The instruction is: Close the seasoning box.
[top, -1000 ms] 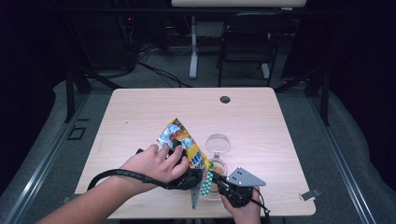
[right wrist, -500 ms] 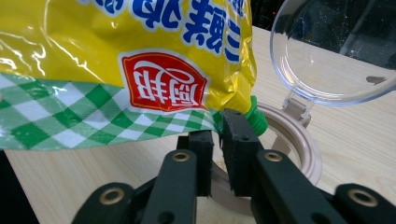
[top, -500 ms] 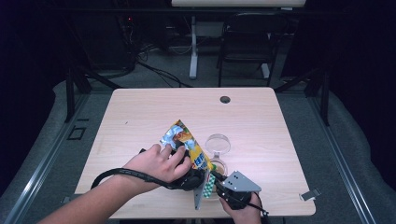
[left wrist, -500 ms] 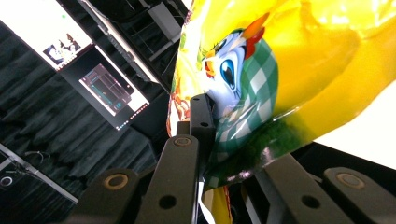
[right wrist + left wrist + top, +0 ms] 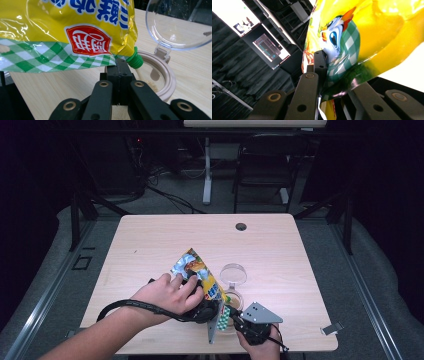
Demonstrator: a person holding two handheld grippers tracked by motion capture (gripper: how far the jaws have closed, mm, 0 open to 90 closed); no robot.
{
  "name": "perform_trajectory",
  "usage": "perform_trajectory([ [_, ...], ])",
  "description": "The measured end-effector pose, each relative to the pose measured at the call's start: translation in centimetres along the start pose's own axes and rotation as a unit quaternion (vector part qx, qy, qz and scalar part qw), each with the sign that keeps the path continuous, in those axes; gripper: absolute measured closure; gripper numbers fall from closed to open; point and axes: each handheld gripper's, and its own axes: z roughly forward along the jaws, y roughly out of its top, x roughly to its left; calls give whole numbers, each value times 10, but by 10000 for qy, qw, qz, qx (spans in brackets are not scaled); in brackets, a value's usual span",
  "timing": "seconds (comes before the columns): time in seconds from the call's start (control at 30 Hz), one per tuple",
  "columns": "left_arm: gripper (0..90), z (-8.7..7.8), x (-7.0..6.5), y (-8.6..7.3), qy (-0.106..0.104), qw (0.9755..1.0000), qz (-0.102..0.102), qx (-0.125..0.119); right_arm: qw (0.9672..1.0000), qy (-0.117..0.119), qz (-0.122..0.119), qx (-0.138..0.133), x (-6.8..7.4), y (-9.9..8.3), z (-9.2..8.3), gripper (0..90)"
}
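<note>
High view: the yellow printed plastic spout pouch (image 5: pixel 197 272) sits at lower centre of the frame, tilted, with its green spout end down over the round beige container (image 5: pixel 233 301) on the light wooden worktop (image 5: pixel 150 245). The left claw (image 5: pixel 207 309) grips the pouch; in the left gripper view its jaws are closed down tight on the glossy film (image 5: pixel 352 50) at the checked green band. The right claw (image 5: pixel 240 320) is at the bottom edge of the frame, just below the container. In the right gripper view its jaws are pressed together with nothing visibly clamped between them, their tips just under the lower seam of the pouch (image 5: pixel 75 25), beside the green threaded spout (image 5: pixel 135 61).

Status:
- Done: the container's clear hinged lid (image 5: pixel 180 22) stands open; the spout carries no cap and points into the container opening (image 5: pixel 160 82).
- Partly done: a thin layer of pale granules lies on the container floor, so filling appears to be at an early stage.
- Left: judged from the fill level, most of the pouring, then closing the lid.

Count:
- Pouches: one.
- Containers with lid: one.
- Claws: two.
- Hands: two.
- Dark round cable hole (image 5: pixel 241 226) in the worktop, upper centre: one.
</note>
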Motion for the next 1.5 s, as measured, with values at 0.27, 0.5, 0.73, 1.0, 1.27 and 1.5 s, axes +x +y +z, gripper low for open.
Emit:
perform_trajectory([
  [0.27,867,0,3,0,53,10000,-80,-19,9980,220,586,-33,-9,-1,-3,900],
  [0.5,868,1,4,3,103,9999,-14,-29,9957,347,854,-43,-10,-4,-1,900],
  [0.73,864,1,6,3,82,9999,-57,-92,9977,260,618,-30,-8,-4,-3,900],
  [1.0,860,3,7,4,67,9999,-21,-80,9990,165,409,-5,-5,-4,-4,900],
  [1.27,859,4,7,3,52,9999,-31,-94,9990,168,406,0,-5,-4,-4,900],
  [1.5,857,4,7,3,57,9999,-1,-88,9990,179,403,-13,-4,-4,-4,900],
])
